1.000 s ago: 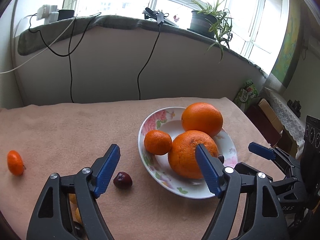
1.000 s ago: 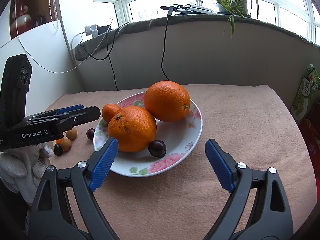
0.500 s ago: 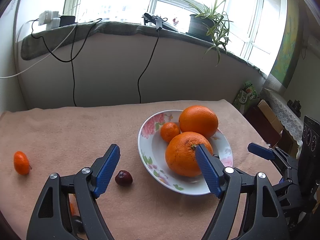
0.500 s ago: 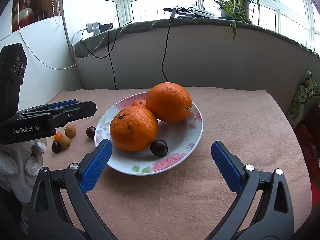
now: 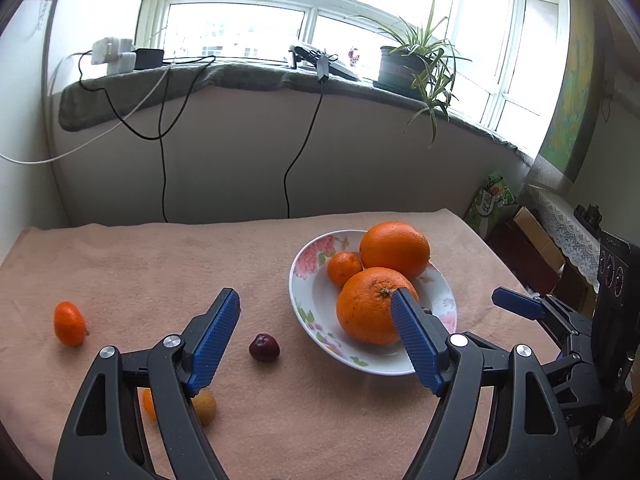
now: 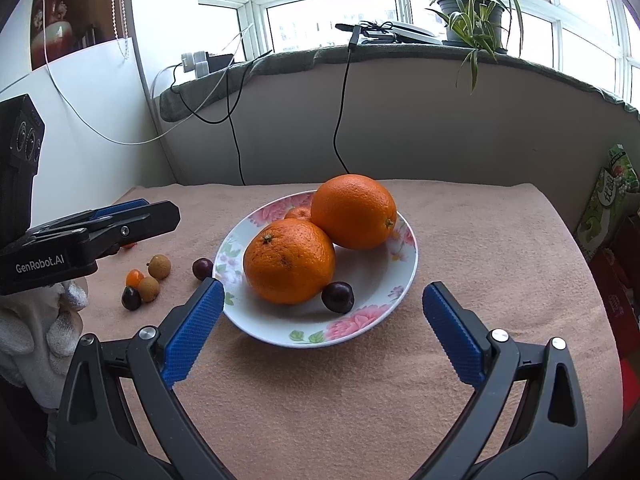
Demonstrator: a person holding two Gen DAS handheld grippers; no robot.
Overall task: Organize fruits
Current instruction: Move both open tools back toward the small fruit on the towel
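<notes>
Both my grippers, left (image 5: 314,344) and right (image 6: 320,330), hover wide open and empty beside the floral plate (image 6: 376,312), so next I fetch the loose cherry (image 5: 264,347) just left of it.

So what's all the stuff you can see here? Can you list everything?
Big round oranges: two, orange, on the plate.
Small mandarin: one, orange, on the plate behind them.
Dark cherry: one, dark red, on the plate's near side.
Flowered china plate: one, white and pink, middle of the cloth.
Loose small fruits: several, tan, orange and dark, on the cloth left of the plate.
Loose mandarin: one, orange, far left.
Pink table cloth: one.
Potted spider plant: one, green, windowsill.
Left gripper: fingers blue, open, empty.
Right gripper: fingers blue, open, empty.
</notes>
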